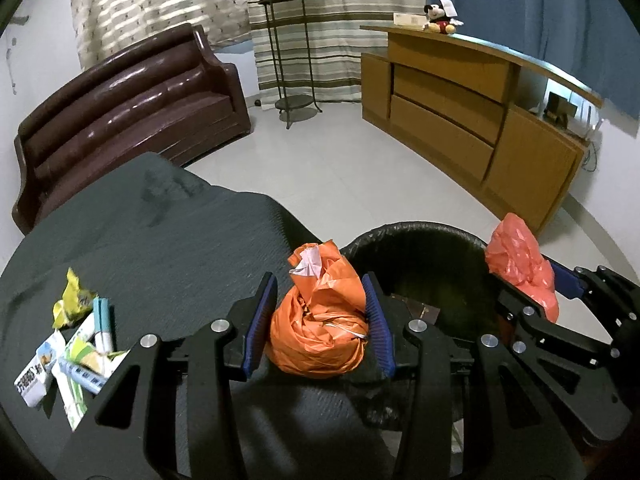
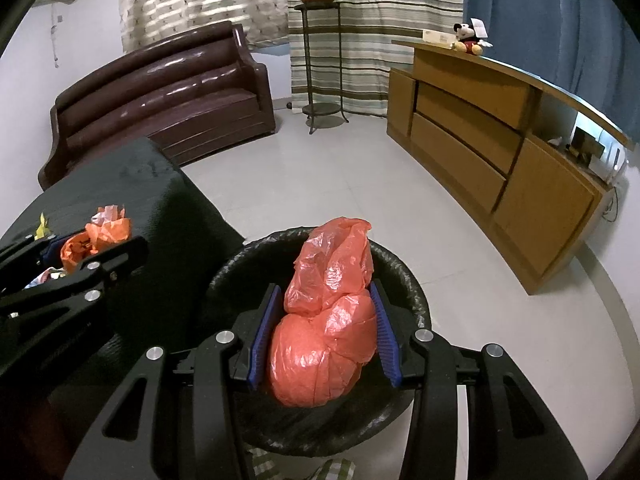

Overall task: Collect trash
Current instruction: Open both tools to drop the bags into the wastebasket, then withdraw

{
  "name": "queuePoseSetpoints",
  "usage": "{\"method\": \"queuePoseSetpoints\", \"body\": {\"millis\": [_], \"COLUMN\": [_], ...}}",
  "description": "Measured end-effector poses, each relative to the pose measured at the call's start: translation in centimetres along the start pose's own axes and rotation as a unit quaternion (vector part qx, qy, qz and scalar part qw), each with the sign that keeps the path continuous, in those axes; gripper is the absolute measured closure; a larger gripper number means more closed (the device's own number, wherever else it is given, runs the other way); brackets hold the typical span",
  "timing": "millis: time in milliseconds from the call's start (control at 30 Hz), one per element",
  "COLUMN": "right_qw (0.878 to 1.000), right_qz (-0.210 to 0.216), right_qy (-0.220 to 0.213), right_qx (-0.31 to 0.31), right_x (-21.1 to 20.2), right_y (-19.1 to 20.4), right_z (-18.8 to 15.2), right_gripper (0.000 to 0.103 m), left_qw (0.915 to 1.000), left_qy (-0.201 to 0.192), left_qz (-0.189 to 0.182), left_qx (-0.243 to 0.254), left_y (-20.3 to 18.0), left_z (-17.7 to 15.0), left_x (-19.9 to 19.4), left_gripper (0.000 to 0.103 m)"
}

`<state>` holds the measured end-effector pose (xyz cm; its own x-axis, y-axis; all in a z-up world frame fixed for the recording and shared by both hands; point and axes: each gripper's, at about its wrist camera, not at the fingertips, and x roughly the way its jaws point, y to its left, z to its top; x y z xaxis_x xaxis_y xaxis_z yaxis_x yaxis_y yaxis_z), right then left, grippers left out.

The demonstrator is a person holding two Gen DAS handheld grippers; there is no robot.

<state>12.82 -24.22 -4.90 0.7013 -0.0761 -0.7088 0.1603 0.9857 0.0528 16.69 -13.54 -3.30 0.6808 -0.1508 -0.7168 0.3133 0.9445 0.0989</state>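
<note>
My left gripper [image 1: 320,296] is shut on a crumpled orange plastic bag [image 1: 320,320] at the right edge of the dark table [image 1: 160,240], beside the black-lined trash bin [image 1: 420,252]. My right gripper [image 2: 326,304] is shut on a tied red plastic bag [image 2: 328,320] and holds it over the open bin [image 2: 240,268]. The red bag [image 1: 520,260] and the right gripper also show at the right of the left wrist view. The left gripper with the orange bag [image 2: 96,236] shows at the left of the right wrist view.
Several wrappers and small packets [image 1: 76,340] lie on the table at the left. A brown sofa [image 1: 132,100] stands behind the table. A wooden cabinet [image 1: 480,128] with a Mickey toy [image 1: 440,20] is at the right, a plant stand [image 1: 288,52] at the back. The floor is white tile.
</note>
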Motion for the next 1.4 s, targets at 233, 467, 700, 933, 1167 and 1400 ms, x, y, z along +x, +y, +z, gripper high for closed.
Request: {"method": "queuePoseSetpoints", "body": {"millis": [233,467,700,933,1167,1400], "right_qw": [1.000,1.000,1.000,1.000,1.000,1.000], "right_qz": [-0.001,-0.009,-0.019,-0.020,-0.004,0.017], "right_qy": [0.002,-0.005,-0.006,-0.006,-0.004,-0.006], "right_qx": [0.008,0.011,0.015,0.016,0.008,-0.015], "right_x": [0.7,0.6,0.1,-0.5,-1.3,-2.2], "right_y": [-1.1,-1.6,-1.8,-1.6,-0.1,2.8], "right_z": [0.1,0.2,0.0,0.0,-0.3,-0.3], "right_gripper": [0.057,0.052,0.051,0.051,0.050,0.050], "left_qw": [0.9998,0.9998,0.9999,1.0000,0.9998,0.9987], "left_qy": [0.018,0.015,0.007,0.004,-0.002,0.002], "left_qz": [-0.002,0.006,0.010,0.003,0.012,0.033], "left_qx": [0.010,0.008,0.007,-0.004,-0.014,-0.039], "left_y": [-0.7,-0.6,-0.6,0.2,1.9,5.7], "left_z": [0.6,0.9,0.8,0.4,-1.1,-2.8], "left_x": [1.2,1.4,1.2,0.2,-2.2,-4.3], "left_gripper": [0.059,0.040,0.031,0.030,0.030,0.030]}}
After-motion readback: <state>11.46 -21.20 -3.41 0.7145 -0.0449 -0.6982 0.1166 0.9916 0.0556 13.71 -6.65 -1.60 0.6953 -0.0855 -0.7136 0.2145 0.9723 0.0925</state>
